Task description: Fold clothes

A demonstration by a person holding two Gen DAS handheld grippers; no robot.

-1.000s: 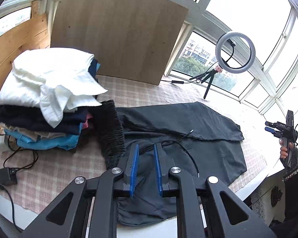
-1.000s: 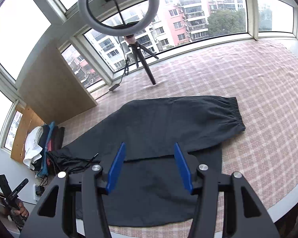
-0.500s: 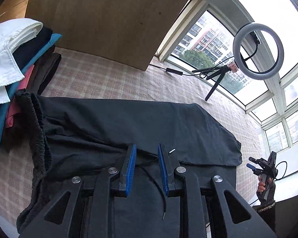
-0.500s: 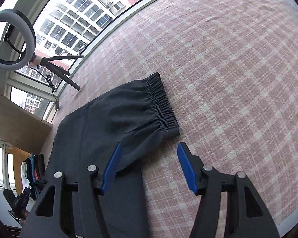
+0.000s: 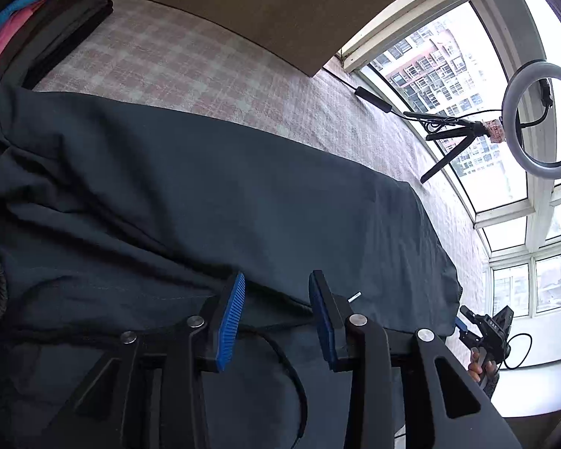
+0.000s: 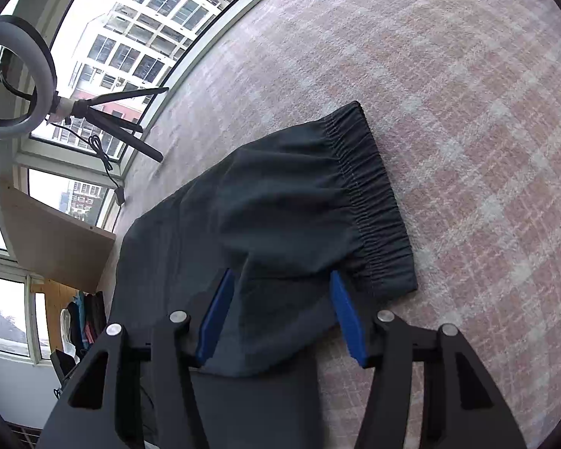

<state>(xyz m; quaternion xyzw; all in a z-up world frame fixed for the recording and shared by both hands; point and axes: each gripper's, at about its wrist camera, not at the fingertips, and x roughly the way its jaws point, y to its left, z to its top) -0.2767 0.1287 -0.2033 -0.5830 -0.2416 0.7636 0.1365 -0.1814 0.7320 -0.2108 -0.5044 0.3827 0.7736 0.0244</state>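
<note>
Dark grey trousers [image 5: 205, 187] lie flat on a pink checked cloth [image 5: 168, 60]. My left gripper [image 5: 276, 277] hangs low over their folded edge near the waist. Its jaws are opening, with fabric and a black drawstring [image 5: 288, 366] under the gap and the blue pads clear of the cloth. In the right wrist view my right gripper [image 6: 280, 273] points down at the leg end of the trousers [image 6: 280, 194], just left of the elastic cuff [image 6: 370, 202]. Its jaws are closing with a hump of fabric between the pads, which still stand apart.
A ring light on a small tripod [image 5: 542, 119] stands by the windows, its cable trailing across the cloth. A wooden board [image 5: 243, 7] leans at the back. A pile of folded clothes [image 5: 37, 30] sits at the far left. Checked cloth [image 6: 467, 112] stretches right of the cuff.
Both grippers have come down close to the trousers and rolled. The left one slid from the clothes pile side to the trousers' middle and widened its jaws. The right one moved to the cuff end.
</note>
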